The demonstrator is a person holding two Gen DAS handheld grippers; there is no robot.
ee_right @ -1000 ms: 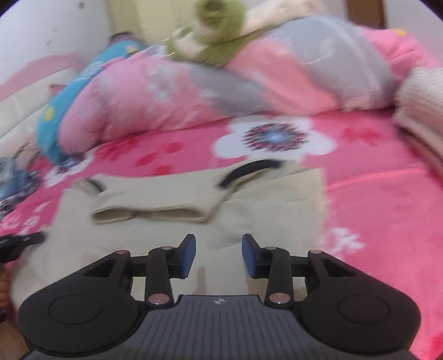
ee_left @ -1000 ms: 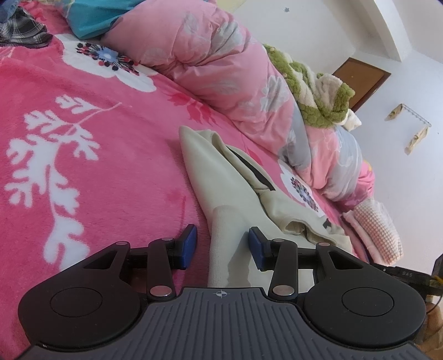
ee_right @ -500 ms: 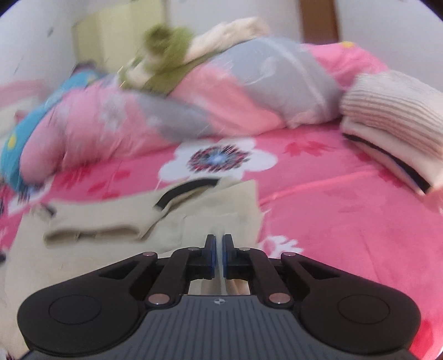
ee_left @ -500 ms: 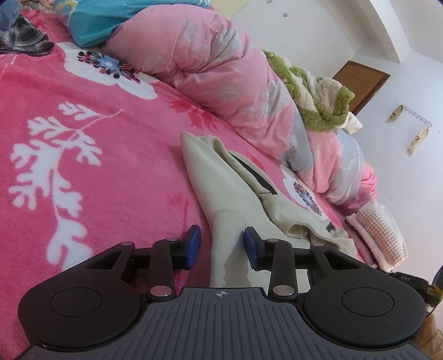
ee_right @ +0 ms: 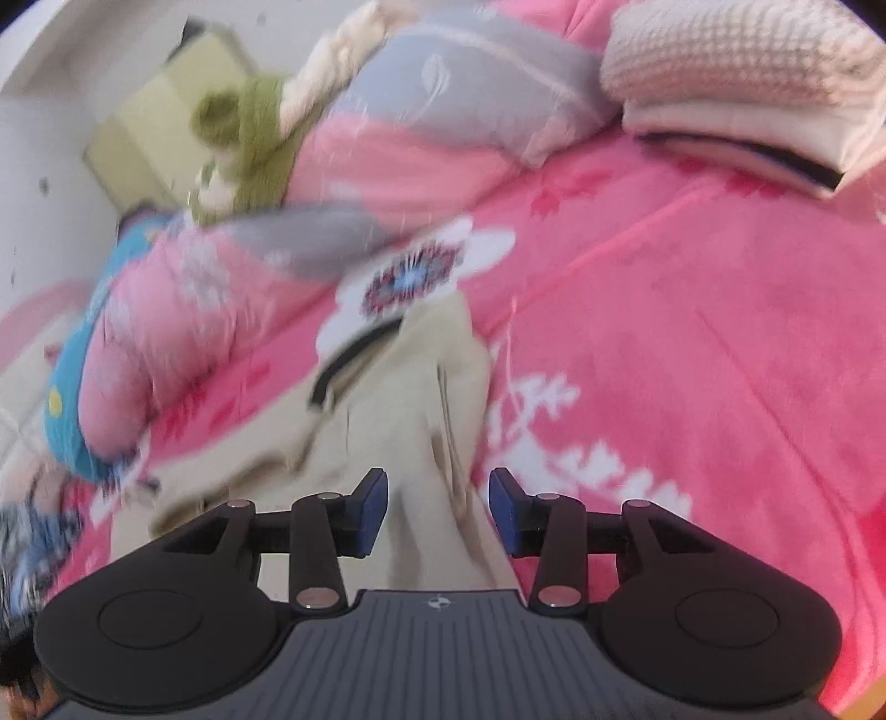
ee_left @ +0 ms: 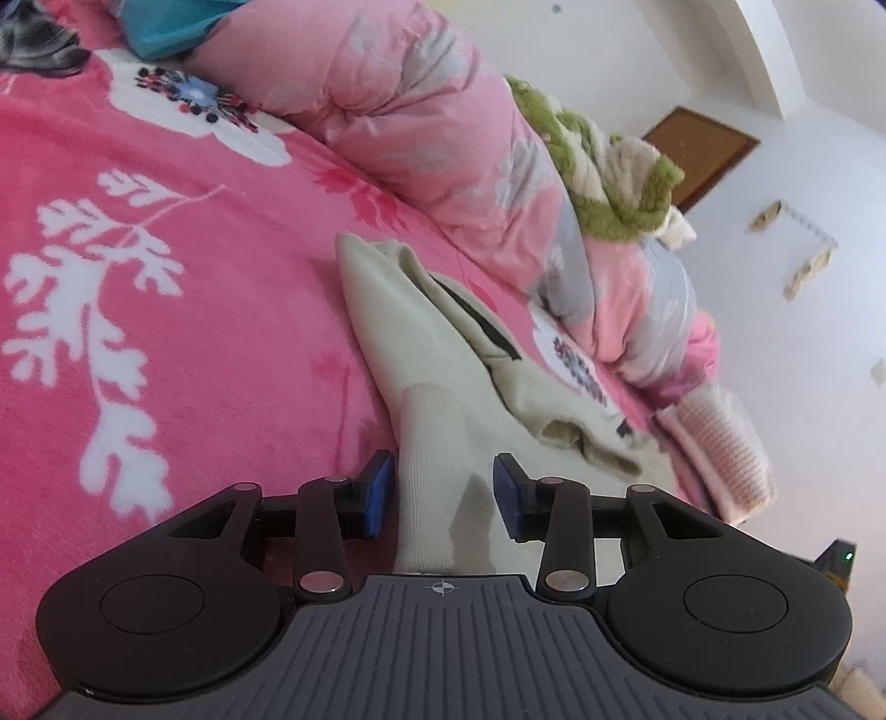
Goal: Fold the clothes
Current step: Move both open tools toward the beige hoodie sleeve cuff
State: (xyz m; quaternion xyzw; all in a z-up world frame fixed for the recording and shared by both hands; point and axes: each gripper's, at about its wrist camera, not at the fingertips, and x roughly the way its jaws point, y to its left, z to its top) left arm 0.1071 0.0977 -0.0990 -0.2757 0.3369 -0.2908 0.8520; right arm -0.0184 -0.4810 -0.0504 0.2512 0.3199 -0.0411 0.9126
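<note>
A beige garment (ee_left: 404, 332) with a black-trimmed collar lies crumpled on the pink flowered bed blanket (ee_left: 183, 354). Its ribbed cuff (ee_left: 429, 443) runs between the blue pads of my left gripper (ee_left: 443, 493), which stands open around it and low over the bed. In the right wrist view the same garment (ee_right: 404, 399) stretches away from my right gripper (ee_right: 437, 515), whose jaws are open with bunched beige cloth lying between them. That view is blurred by motion and tilted.
A rolled pink quilt (ee_left: 421, 111) with a green and cream plush blanket (ee_left: 609, 183) lines the far side of the bed. A folded stack of knit clothes (ee_right: 736, 72) sits at the far right. A plaid cloth (ee_left: 33, 44) lies at the top left.
My right gripper was shut on the beige cloth half a second ago and has opened; its view has swung and tilted. The left gripper has stayed open, edging slightly forward over the cuff.
</note>
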